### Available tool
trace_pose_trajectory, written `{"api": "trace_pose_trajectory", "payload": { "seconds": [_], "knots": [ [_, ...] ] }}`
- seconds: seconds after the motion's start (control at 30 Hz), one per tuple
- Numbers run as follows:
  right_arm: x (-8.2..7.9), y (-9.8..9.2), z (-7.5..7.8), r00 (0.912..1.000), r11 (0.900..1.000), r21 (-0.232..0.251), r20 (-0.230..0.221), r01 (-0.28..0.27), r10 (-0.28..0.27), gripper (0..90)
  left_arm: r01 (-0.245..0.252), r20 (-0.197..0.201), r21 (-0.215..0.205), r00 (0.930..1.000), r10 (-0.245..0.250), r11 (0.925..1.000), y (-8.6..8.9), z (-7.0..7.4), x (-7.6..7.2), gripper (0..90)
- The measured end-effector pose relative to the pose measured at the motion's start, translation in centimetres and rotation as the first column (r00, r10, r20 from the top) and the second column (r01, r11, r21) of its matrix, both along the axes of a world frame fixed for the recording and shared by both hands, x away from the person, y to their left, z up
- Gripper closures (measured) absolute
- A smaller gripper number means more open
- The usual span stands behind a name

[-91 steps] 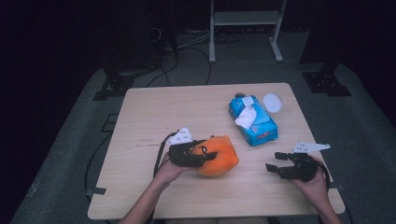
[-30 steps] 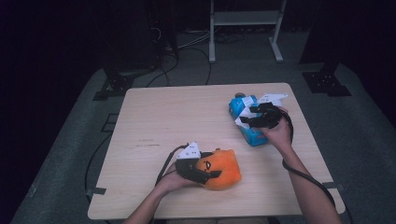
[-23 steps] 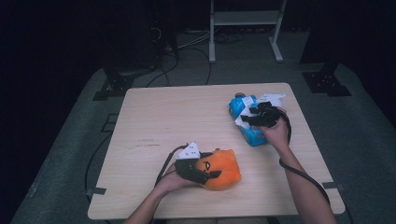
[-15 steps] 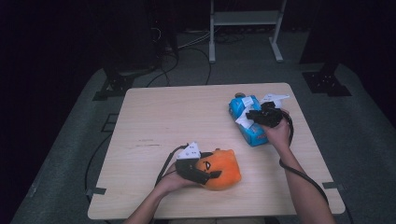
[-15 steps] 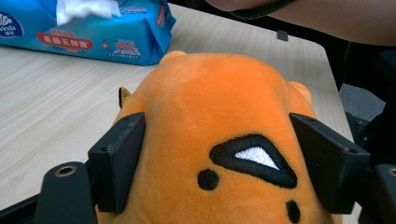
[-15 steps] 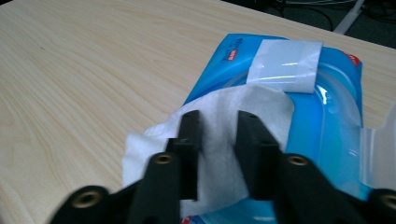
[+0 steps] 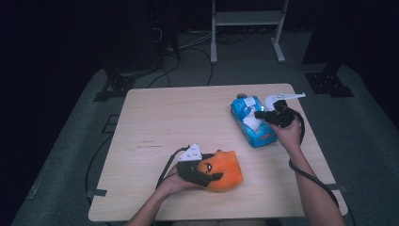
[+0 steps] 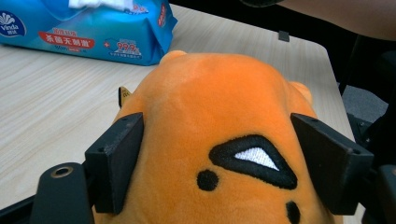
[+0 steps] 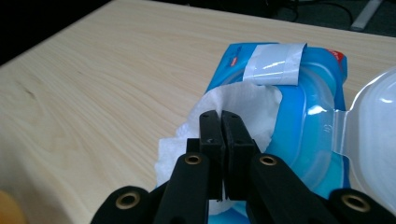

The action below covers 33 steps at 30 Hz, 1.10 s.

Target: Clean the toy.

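An orange plush toy with a stitched black face lies near the table's front edge. My left gripper is shut on it, one pad on each side of its head; the jaws have just been opening a little with the toy still between them. A blue wet-wipe pack lies at the right with its clear lid flipped open. My right gripper has just closed and is shut on the white wipe that sticks out of the pack's opening. In the high view the right gripper sits over the pack's middle.
The wooden table has bare room on its left and middle. The pack lies beyond the toy in the left gripper view. A metal stand, cables and dark stand feet are on the floor behind.
My right hand went from the table's front right corner up to the wipe pack, and its jaws closed on the wipe. The left gripper with the toy shifted slightly toward the front edge.
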State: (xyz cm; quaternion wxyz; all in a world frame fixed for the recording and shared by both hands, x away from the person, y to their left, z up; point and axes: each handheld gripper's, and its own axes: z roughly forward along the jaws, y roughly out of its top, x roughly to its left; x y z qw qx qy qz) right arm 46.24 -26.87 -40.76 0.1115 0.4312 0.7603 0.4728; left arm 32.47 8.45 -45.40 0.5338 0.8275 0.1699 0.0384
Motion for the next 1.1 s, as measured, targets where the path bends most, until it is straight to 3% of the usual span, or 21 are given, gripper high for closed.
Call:
{"api": "trace_pose_trajectory", "payload": {
  "seconds": [0.17, 0.3, 0.37, 0.5, 0.53, 0.57, 0.6, 0.63, 0.87, 0.97, 1.03, 1.1],
  "knots": [
    [-0.9, -1.0, 1.0, 0.9995, 0.999, 0.039, 0.019, -0.026, 0.025, 87.9, 0.000, 0.002, -0.001, 1.0000, 0.000, 1.0000, 0.0, 0.0, 0.0, 20.1],
    [-2.8, -1.5, 2.6, 0.9961, 0.995, 0.059, 0.052, -0.074, 0.071, 87.9, -0.003, 0.008, 0.001, 1.0000, 0.003, 1.0000, 0.0, 0.0, 0.0, 19.9],
    [-4.1, -1.4, 3.3, 0.9921, 0.992, 0.066, 0.070, -0.109, 0.104, 87.8, -0.004, 0.009, 0.002, 1.0000, 0.004, 1.0000, 0.0, 0.0, -0.1, 19.8],
    [-7.6, -0.7, 4.8, 0.9747, 0.977, 0.064, 0.112, -0.201, 0.194, 87.8, -0.005, 0.012, 0.000, 0.9999, 0.005, 1.0000, -0.1, 0.0, -0.1, 19.5],
    [-8.9, -0.3, 5.2, 0.9672, 0.972, 0.047, 0.122, -0.230, 0.223, 87.8, -0.004, 0.009, 0.002, 0.9999, 0.004, 1.0000, -0.1, 0.0, -0.1, 19.5],
    [-10.5, 0.3, 5.3, 0.9551, 0.959, 0.056, 0.124, -0.278, 0.269, 87.8, -0.004, 0.010, 0.003, 0.9999, 0.004, 1.0000, -0.1, 0.0, -0.1, 19.3],
    [-10.5, 0.3, 5.3, 0.9551, 0.959, 0.056, 0.124, -0.278, 0.269, 87.8, -0.005, 0.011, 0.004, 0.9999, 0.005, 1.0000, -0.1, 0.0, -0.1, 19.3],
    [-11.5, 0.8, 5.4, 0.9466, 0.951, 0.056, 0.128, -0.305, 0.296, 87.8, -0.006, 0.011, 0.002, 0.9999, 0.006, 1.0000, -0.1, 0.0, -0.1, 19.3],
    [-17.6, 3.6, 5.8, 0.8731, 0.876, 0.059, 0.132, -0.480, 0.469, 87.8, -0.005, 0.018, 0.005, 0.9998, 0.005, 1.0000, -0.1, -0.1, -0.1, 18.8],
    [-19.0, 4.1, 5.8, 0.8526, 0.850, 0.082, 0.114, -0.520, 0.510, 87.7, -0.002, 0.016, 0.002, 0.9999, 0.002, 1.0000, -0.1, -0.1, -0.1, 18.7],
    [-19.3, 4.3, 5.7, 0.8427, 0.841, 0.071, 0.096, -0.537, 0.530, 87.7, -0.001, 0.015, 0.005, 0.9999, 0.001, 1.0000, -0.1, -0.1, 0.0, 18.7],
    [-19.2, 4.5, 5.3, 0.8395, 0.838, 0.061, 0.074, -0.543, 0.538, 87.7, -0.001, 0.015, 0.003, 0.9999, 0.001, 1.0000, -0.1, -0.1, 0.0, 18.6]
  ]
}}
